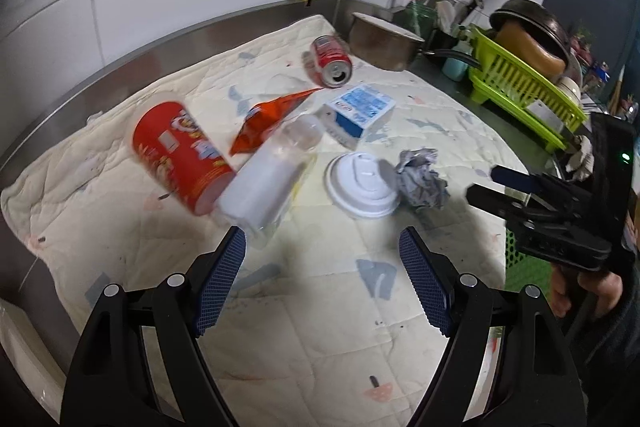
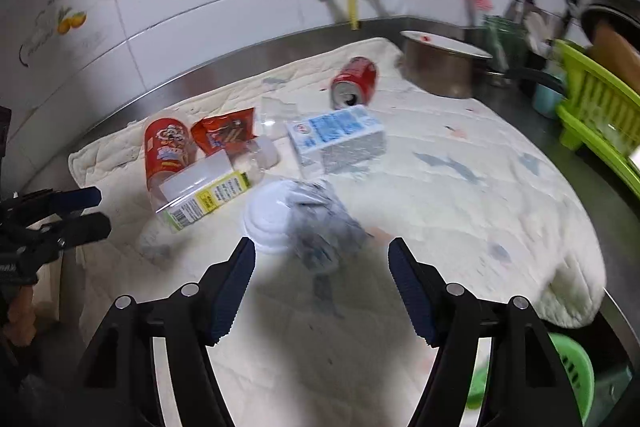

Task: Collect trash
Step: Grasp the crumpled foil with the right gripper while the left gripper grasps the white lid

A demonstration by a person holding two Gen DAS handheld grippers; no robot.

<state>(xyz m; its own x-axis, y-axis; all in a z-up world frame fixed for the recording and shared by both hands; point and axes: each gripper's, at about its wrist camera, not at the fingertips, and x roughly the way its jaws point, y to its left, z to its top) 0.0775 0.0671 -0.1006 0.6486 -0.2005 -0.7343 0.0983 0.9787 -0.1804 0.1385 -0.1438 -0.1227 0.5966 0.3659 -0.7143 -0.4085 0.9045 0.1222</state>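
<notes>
Both the left gripper (image 1: 322,241) and right gripper (image 2: 322,251) gape empty; red Pringles tube (image 1: 180,155) at ten o'clock, cola can (image 1: 332,61) at twelve, label print unreadable

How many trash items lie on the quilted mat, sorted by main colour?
Red: 3 – chip tube, snack bag, soda can
White or clear: 2 – plastic bottle, cup lid
Blue and white: 1 – carton
Grey: 1 – crumpled paper
Total: 7
</notes>
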